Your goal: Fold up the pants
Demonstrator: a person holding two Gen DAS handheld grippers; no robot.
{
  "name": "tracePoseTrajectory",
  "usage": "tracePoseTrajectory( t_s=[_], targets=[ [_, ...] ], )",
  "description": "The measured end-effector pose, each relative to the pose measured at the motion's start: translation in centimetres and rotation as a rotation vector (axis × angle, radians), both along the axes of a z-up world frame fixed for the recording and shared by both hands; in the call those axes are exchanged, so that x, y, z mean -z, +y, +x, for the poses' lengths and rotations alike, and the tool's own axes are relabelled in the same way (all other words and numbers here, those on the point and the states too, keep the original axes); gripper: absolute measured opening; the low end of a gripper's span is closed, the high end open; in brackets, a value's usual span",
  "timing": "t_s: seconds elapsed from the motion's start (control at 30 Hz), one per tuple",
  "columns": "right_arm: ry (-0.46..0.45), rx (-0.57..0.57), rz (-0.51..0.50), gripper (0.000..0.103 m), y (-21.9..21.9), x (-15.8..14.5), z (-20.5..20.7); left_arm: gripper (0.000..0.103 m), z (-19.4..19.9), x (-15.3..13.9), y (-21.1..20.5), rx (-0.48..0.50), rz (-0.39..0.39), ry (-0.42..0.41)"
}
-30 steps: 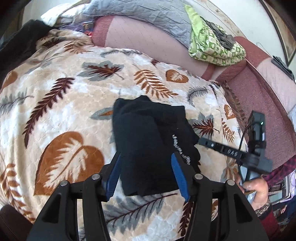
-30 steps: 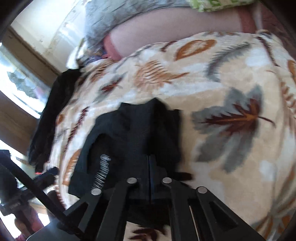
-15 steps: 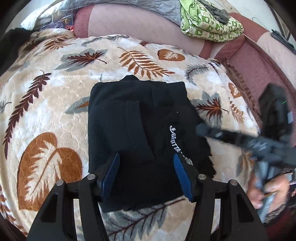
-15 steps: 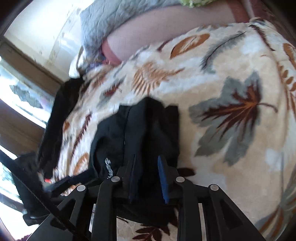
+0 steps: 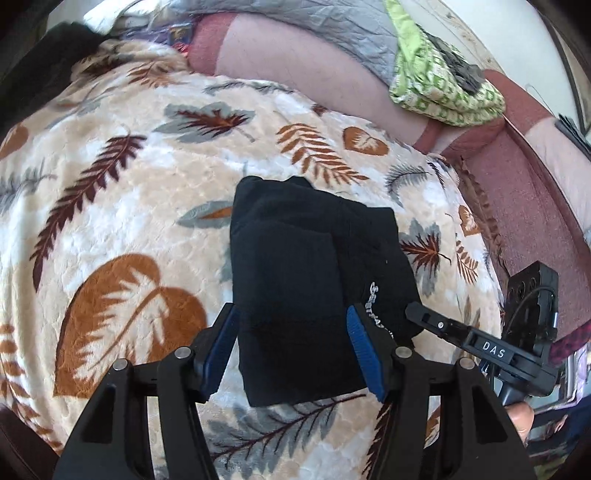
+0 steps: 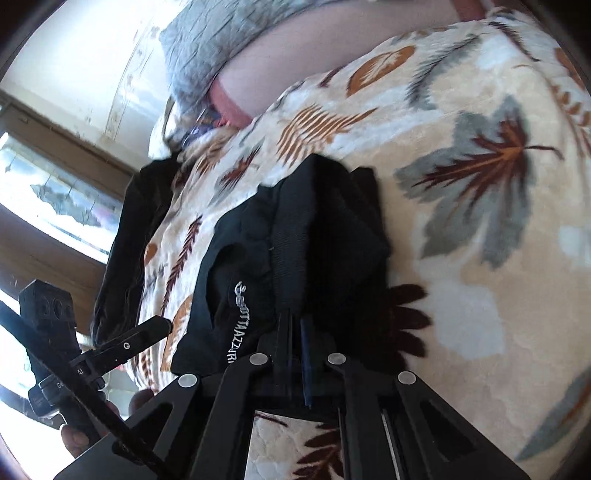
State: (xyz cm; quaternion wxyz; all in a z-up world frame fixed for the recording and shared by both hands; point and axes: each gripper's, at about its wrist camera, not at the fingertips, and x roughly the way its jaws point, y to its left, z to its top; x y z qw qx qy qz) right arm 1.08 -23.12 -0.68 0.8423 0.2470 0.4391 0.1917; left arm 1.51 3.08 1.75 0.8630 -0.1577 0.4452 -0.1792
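Note:
The black pants [image 5: 303, 280] lie folded into a compact rectangle on the leaf-print blanket [image 5: 122, 229], with white lettering near their right edge. My left gripper [image 5: 291, 349] is open, its blue pads straddling the near edge of the bundle from above. In the right wrist view the pants [image 6: 295, 236] fill the centre. My right gripper [image 6: 295, 332] is shut at the near edge of the bundle; whether cloth is between the fingers is hidden. The right gripper also shows in the left wrist view [image 5: 417, 312] at the pants' right edge.
A pink sofa back [image 5: 295, 62] with a grey quilt [image 5: 314, 22] and a green patterned cloth [image 5: 439, 85] runs along the far side. Another dark garment [image 6: 136, 236] lies at the blanket's left edge near a window. The left gripper shows in the right wrist view [image 6: 122, 345].
My right gripper was shut, opened half a second ago, and has closed again at the pants' near edge. My left gripper dipped toward the bundle, then pulled back, staying open.

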Motion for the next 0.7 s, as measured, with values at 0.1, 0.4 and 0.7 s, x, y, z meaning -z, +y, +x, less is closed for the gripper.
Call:
tracePoseTrajectory(
  t_s=[0.1,0.4,0.7],
  targets=[
    [0.012,0.017,-0.038,0.004,-1.1,0.3,-0.9,0.059,0.3,0.0,-1.9,0.044,0.036,-0.028],
    [0.058,0.016,-0.074,0.007,-1.1,2.3,0.4,0.061,1.0,3.8,-4.0,0.052,0.140,-0.039],
    [-0.065,0.048,-0.087,0.016,-2.1,-3.7,1.1,0.067,-0.1,4.0,-5.0,0.042,0.206,-0.105]
  ],
)
